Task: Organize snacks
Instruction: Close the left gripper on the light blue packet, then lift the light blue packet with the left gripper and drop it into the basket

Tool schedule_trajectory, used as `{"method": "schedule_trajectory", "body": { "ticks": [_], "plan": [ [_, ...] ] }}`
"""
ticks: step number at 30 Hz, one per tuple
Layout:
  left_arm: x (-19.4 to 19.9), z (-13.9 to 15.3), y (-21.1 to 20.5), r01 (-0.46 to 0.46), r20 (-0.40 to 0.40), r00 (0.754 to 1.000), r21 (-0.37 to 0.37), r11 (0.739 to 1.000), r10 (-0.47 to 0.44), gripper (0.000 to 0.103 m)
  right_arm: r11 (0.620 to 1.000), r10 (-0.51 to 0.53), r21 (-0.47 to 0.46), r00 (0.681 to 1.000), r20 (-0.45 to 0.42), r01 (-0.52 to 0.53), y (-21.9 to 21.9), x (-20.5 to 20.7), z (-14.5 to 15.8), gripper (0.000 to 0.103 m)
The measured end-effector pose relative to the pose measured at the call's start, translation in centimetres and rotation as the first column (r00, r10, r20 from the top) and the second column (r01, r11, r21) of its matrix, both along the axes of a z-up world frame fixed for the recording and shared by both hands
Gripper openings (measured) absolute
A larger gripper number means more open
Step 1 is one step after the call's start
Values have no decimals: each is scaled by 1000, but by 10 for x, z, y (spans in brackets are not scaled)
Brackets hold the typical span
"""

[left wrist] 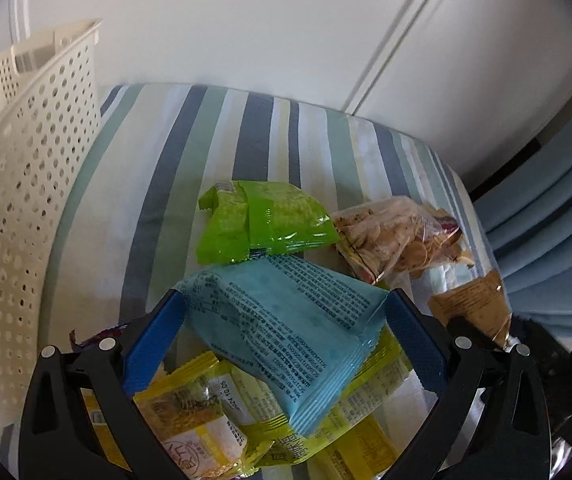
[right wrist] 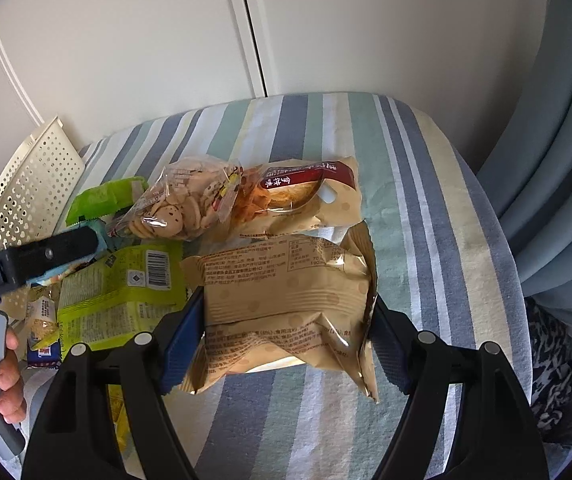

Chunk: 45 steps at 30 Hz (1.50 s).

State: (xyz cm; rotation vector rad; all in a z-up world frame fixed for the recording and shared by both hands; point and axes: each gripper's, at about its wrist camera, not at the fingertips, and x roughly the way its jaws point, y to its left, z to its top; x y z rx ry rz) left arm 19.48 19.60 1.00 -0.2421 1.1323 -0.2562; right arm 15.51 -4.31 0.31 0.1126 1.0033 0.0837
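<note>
Left hand-held gripper [left wrist: 284, 312] clasps the light-blue foil snack packet [left wrist: 286, 332]; right hand-held gripper [right wrist: 286, 312] pinches the tan crinkly snack bag [right wrist: 286, 300], probably bound for the cream perforated plastic basket [left wrist: 26, 200].

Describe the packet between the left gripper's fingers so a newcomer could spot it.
On the striped cloth, right of the white perforated basket, snacks lie heaped. The light blue packet sits between the left gripper fingers, the only blue one, black print facing up.

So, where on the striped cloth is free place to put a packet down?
Bare striped cloth lies right of the tan packet, toward the blue curtain. Another bare strip runs between the white basket and the green packet. The middle is crowded with overlapping packets, around the blue packet.
</note>
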Motion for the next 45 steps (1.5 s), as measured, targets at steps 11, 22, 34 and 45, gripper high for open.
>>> {"method": "schedule_trajectory", "body": {
  "ticks": [11,22,34,45],
  "plan": [
    [9,13,-11,-37,-5,999,-1,999,37,101,1000,-3,4,1000,-1,3,0,1,-1,76],
    [13,-5,-13,-49,-8,999,142,989,51,91,1000,3,9,1000,4,-3,-2,0,-1,76],
    [-16,21,-8,-34,87,996,169,985,20,56,1000,-6,13,1000,11,6,-2,-1,0,76],
    [-62,70,3,-50,229,973,139,989,17,56,1000,-10,15,1000,18,10,-3,-3,0,76]
  ]
}}
